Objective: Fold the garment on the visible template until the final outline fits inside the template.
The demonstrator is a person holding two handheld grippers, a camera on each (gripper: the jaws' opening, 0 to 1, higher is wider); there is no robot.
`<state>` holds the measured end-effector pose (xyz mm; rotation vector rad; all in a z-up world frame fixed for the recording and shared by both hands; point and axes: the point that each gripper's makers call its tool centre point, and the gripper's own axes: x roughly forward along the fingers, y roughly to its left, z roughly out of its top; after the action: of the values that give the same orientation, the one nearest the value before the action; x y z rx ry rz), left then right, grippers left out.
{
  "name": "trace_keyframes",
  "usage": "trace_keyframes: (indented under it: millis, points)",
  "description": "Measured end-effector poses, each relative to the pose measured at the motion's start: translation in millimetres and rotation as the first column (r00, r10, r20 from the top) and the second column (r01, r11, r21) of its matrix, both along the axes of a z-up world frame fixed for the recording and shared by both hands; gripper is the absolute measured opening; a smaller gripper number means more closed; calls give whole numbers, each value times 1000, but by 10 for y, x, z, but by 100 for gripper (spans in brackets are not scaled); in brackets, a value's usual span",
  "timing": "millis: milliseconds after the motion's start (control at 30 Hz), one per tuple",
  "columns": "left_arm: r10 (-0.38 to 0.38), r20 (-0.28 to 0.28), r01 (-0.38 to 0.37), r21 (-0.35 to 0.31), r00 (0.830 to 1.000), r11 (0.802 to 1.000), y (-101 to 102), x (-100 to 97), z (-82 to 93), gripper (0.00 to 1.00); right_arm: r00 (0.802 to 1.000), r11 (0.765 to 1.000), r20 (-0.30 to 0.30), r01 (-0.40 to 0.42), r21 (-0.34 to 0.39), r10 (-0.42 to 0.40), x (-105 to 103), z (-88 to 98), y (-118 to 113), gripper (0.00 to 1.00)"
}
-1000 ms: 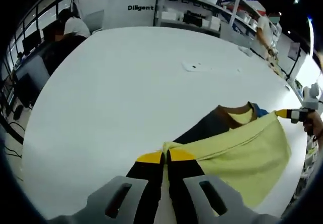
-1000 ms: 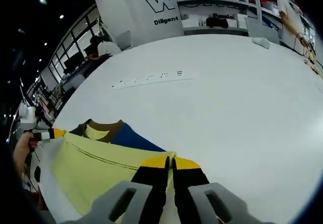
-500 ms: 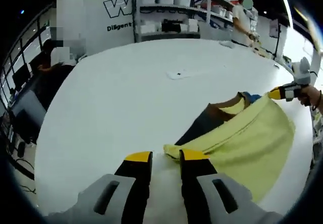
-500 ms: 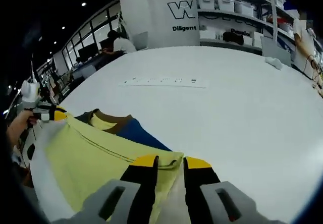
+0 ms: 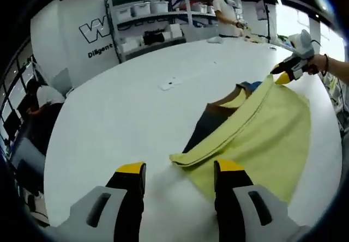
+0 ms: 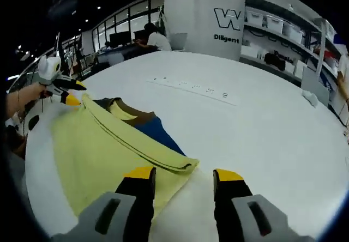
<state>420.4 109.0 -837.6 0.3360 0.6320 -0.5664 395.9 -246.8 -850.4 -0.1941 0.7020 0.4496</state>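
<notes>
A yellow-green garment (image 5: 262, 127) (image 6: 92, 144) lies folded over on the white table (image 5: 125, 106) (image 6: 262, 127). A brown collar (image 5: 223, 101) (image 6: 136, 115) and a dark blue layer (image 6: 158, 133) peek out beyond the fold. In the left gripper view my left gripper (image 5: 180, 168) stands open, with the fold's near corner lying between its jaws. In the right gripper view my right gripper (image 6: 184, 174) is open too, just short of the fold's other corner. Each gripper also shows in the other's view at the far end of the fold: the right gripper (image 5: 288, 74) and the left gripper (image 6: 64, 94), both hand-held.
A thin strip with small marks (image 6: 191, 86) (image 5: 172, 84) lies on the table beyond the garment. Shelves with bins (image 5: 147, 18) (image 6: 283, 40) stand behind the table. One person sits at a desk (image 6: 155, 35). Another stands by the shelves (image 5: 226, 5).
Both grippers were shut on the fold's corners one second ago. They have since opened wide and let the yellow fabric go. Both cameras have swung.
</notes>
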Motion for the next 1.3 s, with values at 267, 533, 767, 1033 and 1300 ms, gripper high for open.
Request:
trace_keyframes:
  millis: [267,533,767,1033,1300]
  points:
    - [26,11,-26,-22,1000,999,-20,147,-70,51,1000,1000,7,16,4,-16,115,-64,-14,38]
    - [147,-18,-148,-100,989,984,6,291,-107,46,991,982,-9,132,137,-132,275,-52,48,30]
    - [131,-44,-136,-133,990,982,-60,304,-147,36,983,960,-61,185,213,-176,291,-109,63,18]
    - [162,-89,-174,-153,983,973,-131,356,-206,15,975,952,-63,224,207,-215,374,-147,32,5]
    - [196,-78,-206,-154,977,966,-113,368,-142,5,973,958,-46,232,168,-227,364,-123,39,0]
